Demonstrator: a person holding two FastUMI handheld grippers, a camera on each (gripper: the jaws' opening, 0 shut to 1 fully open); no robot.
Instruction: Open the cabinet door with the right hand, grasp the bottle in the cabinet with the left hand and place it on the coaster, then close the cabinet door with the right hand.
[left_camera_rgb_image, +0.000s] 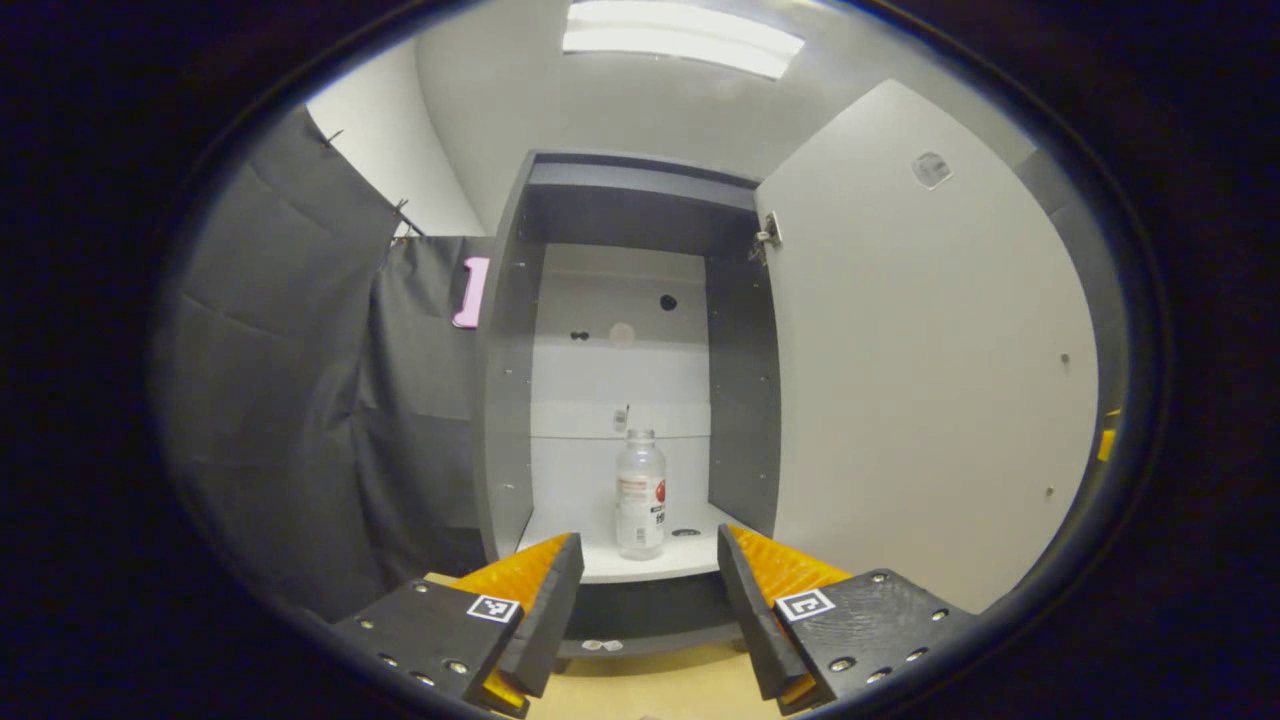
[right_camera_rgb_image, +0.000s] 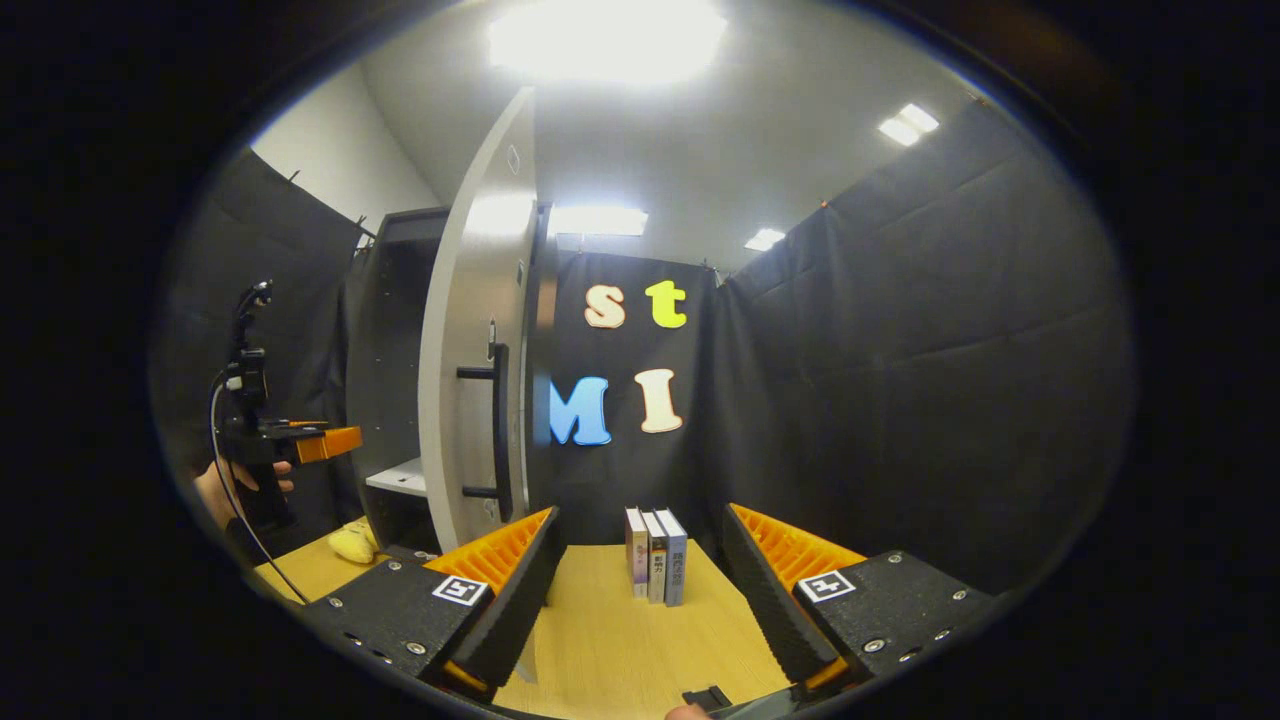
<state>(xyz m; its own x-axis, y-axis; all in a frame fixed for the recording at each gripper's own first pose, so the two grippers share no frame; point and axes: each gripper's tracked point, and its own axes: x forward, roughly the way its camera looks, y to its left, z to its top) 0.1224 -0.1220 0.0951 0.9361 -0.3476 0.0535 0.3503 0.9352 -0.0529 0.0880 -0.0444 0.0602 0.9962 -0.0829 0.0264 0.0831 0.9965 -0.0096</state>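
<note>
Black cloth walls the booth behind a pale wooden worktop (right_camera_rgb_image: 620, 640). At its far left stands the cabinet (left_camera_rgb_image: 620, 200), its door (left_camera_rgb_image: 930, 380) swung wide open; in the right gripper view the door (right_camera_rgb_image: 470, 330) is seen nearly edge-on with its dark handle (right_camera_rgb_image: 497, 430) facing the camera. The bottle (left_camera_rgb_image: 640, 492) stands upright on the cabinet's white lower shelf (left_camera_rgb_image: 650, 570), near the shelf's front edge and toward its right side. The left tool (left_camera_rgb_image: 650, 570) is released, fingers spread, with the bottle in line between them but well apart. In the right gripper view a hand (right_camera_rgb_image: 225, 490) holds it in front of the cabinet. The right tool (right_camera_rgb_image: 635, 560) is released too, grasping nothing, with three books (right_camera_rgb_image: 655, 555) upright near the worktop's far edge between its fingers. A yellow thing (right_camera_rgb_image: 350, 543) lies by the cabinet's foot.
</note>
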